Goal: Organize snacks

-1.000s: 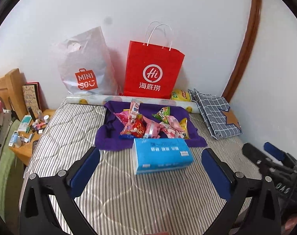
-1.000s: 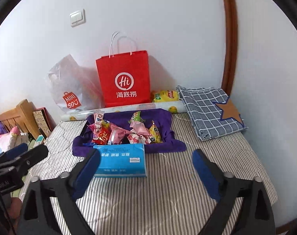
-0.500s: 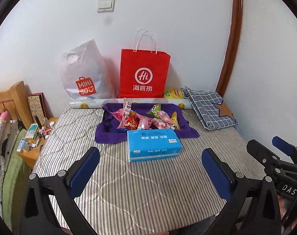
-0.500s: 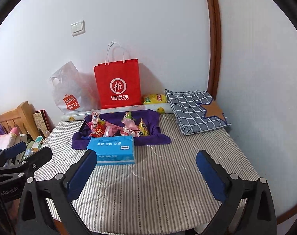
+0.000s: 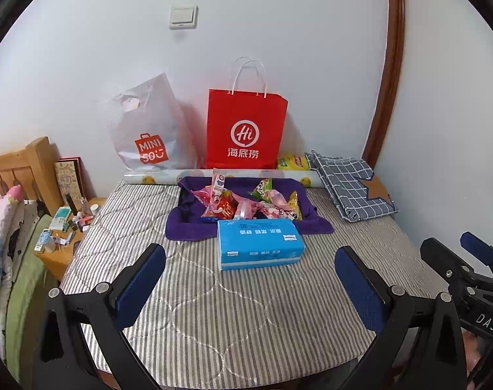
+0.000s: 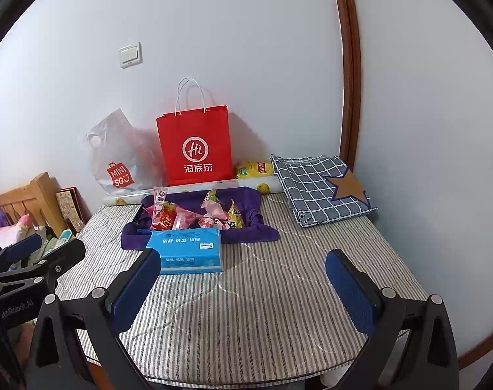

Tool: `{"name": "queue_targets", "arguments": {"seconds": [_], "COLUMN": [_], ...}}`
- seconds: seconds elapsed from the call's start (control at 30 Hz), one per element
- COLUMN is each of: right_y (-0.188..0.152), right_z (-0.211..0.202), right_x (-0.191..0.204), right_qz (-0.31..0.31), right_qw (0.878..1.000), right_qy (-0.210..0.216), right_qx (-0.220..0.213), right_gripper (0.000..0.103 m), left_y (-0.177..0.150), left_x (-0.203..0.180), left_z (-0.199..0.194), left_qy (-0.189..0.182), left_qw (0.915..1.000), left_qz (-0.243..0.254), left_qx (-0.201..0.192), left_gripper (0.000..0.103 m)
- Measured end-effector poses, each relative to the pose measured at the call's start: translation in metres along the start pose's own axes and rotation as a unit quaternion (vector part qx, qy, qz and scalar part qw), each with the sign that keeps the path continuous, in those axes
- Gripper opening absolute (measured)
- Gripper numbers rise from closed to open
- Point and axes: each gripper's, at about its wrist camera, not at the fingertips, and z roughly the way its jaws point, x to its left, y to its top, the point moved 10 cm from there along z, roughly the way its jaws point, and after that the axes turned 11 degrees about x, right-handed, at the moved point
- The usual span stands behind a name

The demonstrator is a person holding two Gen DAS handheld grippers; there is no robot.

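Snacks [image 5: 246, 203] are what both tongs face, though neither touches them; the left tongs [image 5: 249, 279] stand spread wide with nothing between the pads, and the right tongs [image 6: 243, 287] likewise, spread and bare, both hovering over the striped mattress [image 5: 214, 308] at its near edge; just ahead of the left tongs, and ahead-left of the right, lies a blue tissue pack [image 5: 259, 243]; right behind it the snacks sit heaped in a purple-cloth tray [image 5: 184, 224], loose and jumbled, some upright, some flat; farther off, against the wall, stand a red bag [image 5: 246, 130] and a white bag [image 5: 149, 130]. The packets are gathered in one place, which could be a finished gathering or a pile awaiting sorting; the pictures settle neither.
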Motion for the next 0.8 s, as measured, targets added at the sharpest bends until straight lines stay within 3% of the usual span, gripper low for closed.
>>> {"name": "queue_targets", "arguments": {"seconds": [0.8], "right_y": [-0.0018], "right_z": [-0.0015], "right_x": [-0.0005], "right_qz": [0.000], "right_qw": [1.000], "right_qy": [-0.002], "right_qx": [-0.002], "right_gripper": [0.103], "left_y": [-0.0027], "left_x": [-0.0042], "left_z": [-0.0013], "left_qy": [0.003], "left_qw": [1.0000], "left_qz": [0.007], "left_qx": [0.002], "left_gripper": [0.102]}}
